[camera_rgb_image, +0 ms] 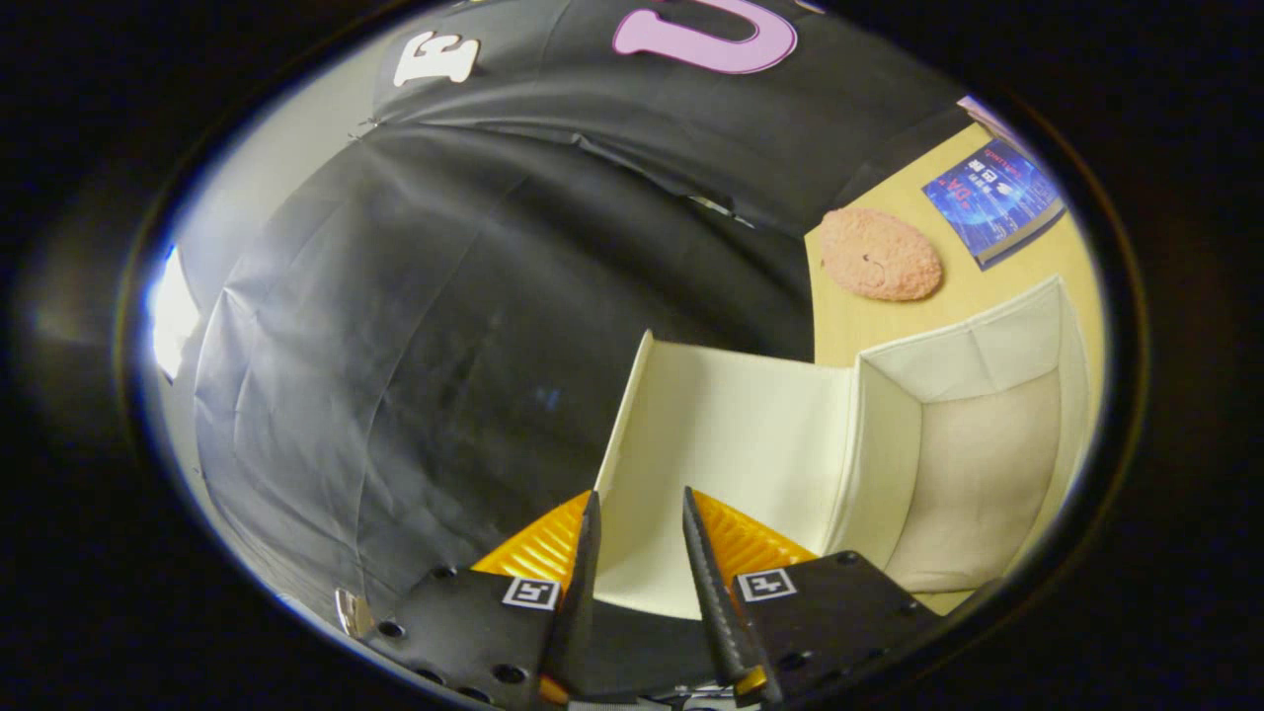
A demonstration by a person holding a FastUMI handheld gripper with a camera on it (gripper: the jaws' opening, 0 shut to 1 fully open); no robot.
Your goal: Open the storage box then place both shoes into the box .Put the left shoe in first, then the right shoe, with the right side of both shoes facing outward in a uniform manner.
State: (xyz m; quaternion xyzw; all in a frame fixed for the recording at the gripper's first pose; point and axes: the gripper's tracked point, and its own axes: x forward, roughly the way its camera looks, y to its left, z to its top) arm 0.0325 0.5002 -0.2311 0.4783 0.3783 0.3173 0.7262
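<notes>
We see the gripper (pixel 637 509) with fingers parted a little, straddling the lid (pixel 731 454) edge, grip unclear. The storage box (pixel 973 464) lies open just beyond them on a tan table (pixel 869 326). Farther back sit a pink fuzzy slipper (pixel 879 255) and a blue book (pixel 997 197). Black cloth walls the booth.

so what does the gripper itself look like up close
The gripper has two thin blade-like fingers with ribbed faces on their outer sides. Each sits on a black mount plate with screw holes, carrying a small square black-and-white marker.
</notes>
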